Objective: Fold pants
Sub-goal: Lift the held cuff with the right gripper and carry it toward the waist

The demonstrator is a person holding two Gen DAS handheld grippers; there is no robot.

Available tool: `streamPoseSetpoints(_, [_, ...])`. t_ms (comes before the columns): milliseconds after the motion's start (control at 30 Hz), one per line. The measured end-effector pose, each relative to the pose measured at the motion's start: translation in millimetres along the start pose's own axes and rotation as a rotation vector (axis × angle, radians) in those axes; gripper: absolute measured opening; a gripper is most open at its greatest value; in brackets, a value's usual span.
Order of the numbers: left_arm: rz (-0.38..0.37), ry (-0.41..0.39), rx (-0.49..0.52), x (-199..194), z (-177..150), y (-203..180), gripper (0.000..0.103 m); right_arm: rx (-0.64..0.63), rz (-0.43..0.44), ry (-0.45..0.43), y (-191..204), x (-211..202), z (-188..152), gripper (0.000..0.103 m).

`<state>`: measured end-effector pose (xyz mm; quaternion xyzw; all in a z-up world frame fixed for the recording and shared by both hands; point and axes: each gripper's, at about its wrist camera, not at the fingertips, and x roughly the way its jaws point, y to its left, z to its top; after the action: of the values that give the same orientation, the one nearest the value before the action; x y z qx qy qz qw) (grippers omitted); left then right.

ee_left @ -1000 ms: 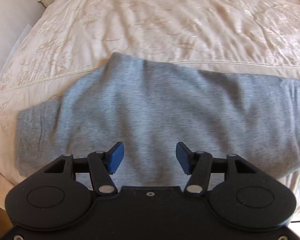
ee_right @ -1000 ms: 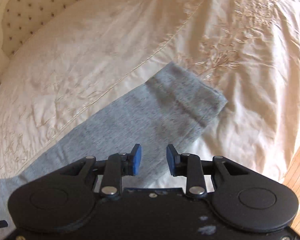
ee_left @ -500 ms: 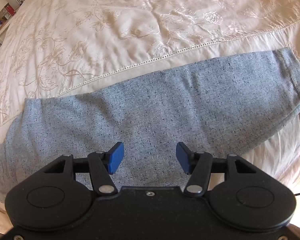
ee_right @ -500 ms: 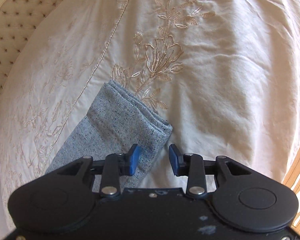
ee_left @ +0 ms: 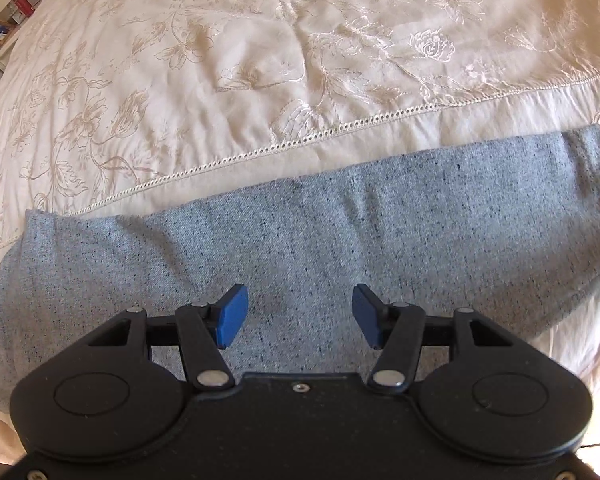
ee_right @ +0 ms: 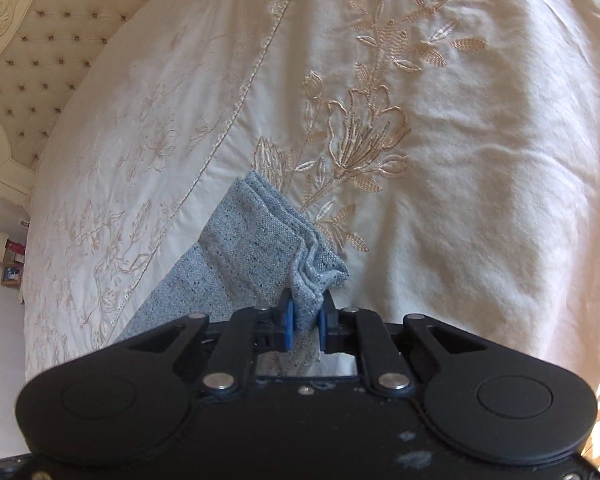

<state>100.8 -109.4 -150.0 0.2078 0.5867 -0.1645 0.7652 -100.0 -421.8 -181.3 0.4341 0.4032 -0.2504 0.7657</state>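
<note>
The grey pants (ee_left: 300,240) lie stretched along the near edge of the bed (ee_left: 260,80), on its cream embroidered cover. The left tool (ee_left: 296,316) hangs above the middle of the cloth with its blue pads wide apart and nothing between them — whether they touch the fabric is hard to say from this angle. The right tool (ee_right: 303,322) has just been closing, and its pads now pinch the bunched corner of the leg cuff (ee_right: 268,232).
</note>
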Motion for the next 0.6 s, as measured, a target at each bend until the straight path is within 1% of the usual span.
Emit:
streamPoseSetpoints(100, [0.007,0.005,-0.052,18.6,22.8,-1.8,0.062,-0.079,0.019,-0.009,14.9,-13.9,3.8,0.012])
streamPoseSetpoints(233, [0.074,0.026,-0.119,48.5,48.8,-0.1,0.062,-0.101,0.056,-0.026,25.8,-30.2,9.3,0.012])
streamPoseSetpoints(333, [0.085,0.053,-0.126,68.0,61.6,0.3,0.063,-0.121,0.069,-0.023,29.5,-37.1,12.0,0.012])
streamPoseSetpoints(400, [0.093,0.047,-0.104,67.1,65.8,-1.6,0.063,-0.127,0.075,-0.02,31.5,-38.7,12.2,0.012])
streamPoseSetpoints(467, [0.085,0.025,-0.095,56.8,63.6,-1.2,0.061,-0.135,0.08,-0.019,31.9,-42.0,11.7,0.012])
streamPoseSetpoints(533, [0.065,0.001,-0.092,41.4,53.2,1.6,0.062,-0.137,0.084,-0.02,33.2,-45.3,11.7,0.012])
streamPoseSetpoints(600, [0.051,0.004,-0.095,29.5,35.8,3.6,0.062,-0.143,0.085,-0.019,34.7,-44.9,11.7,0.012])
